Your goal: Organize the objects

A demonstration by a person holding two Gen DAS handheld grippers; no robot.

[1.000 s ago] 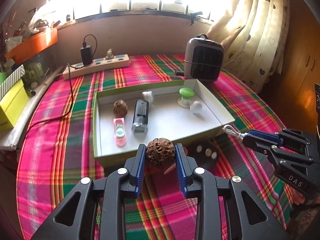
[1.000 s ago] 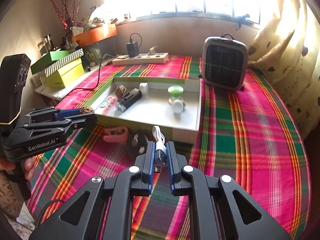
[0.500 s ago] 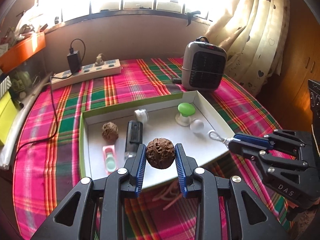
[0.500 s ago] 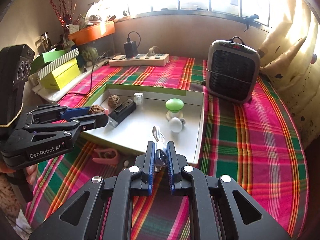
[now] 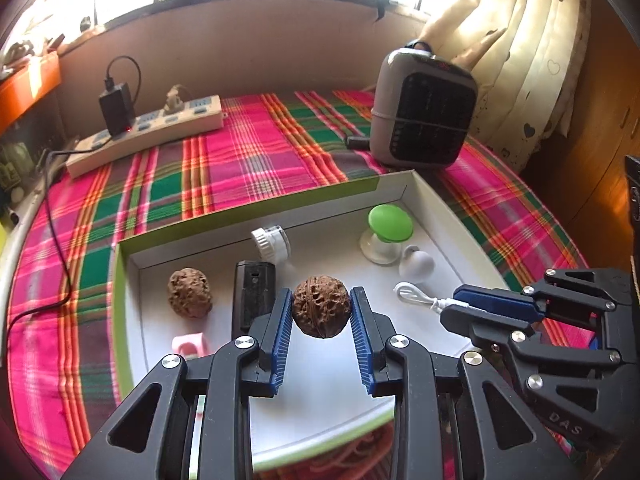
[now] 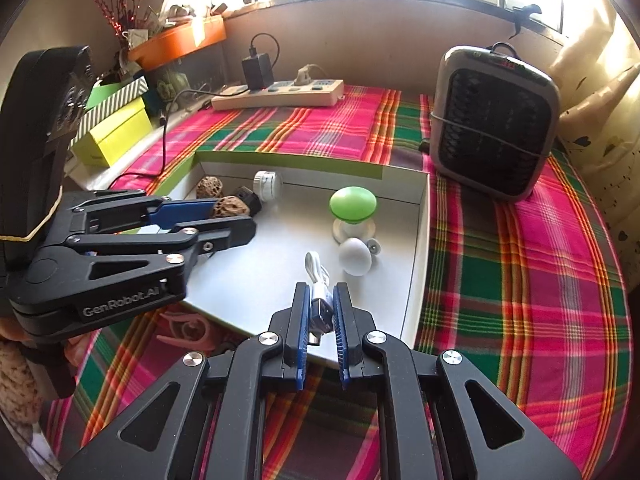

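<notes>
A plaid cloth (image 5: 248, 160) in pink, green and orange covers the table, and on it sits a shallow white box (image 5: 424, 196) with a green rim, open at the top. Behind the box's far right corner stands a grey space heater (image 5: 424, 116), and a cream power strip (image 5: 152, 128) with a black adapter plugged in lies along the far wall. The left gripper (image 5: 322, 312) hangs above the box's near half, its blue pads clamped on a brown walnut (image 5: 320, 310) held clear of the box floor. The right gripper (image 6: 320, 312) reaches over the box's near right edge, its pads pressed together on the plug end of a white cable (image 6: 318, 276), whose looped length points into the box. On the box floor lie a second walnut (image 5: 189, 292) near the left wall, a black rectangular device (image 5: 254, 296) beside it, a green-capped mushroom-shaped object (image 5: 386, 230) toward the right wall, a white egg-shaped piece (image 5: 416, 266) just in front of that, a small white ribbed cap (image 5: 270, 242) near the far wall, and a pink item (image 5: 190, 346) partly hidden behind the left gripper.
</notes>
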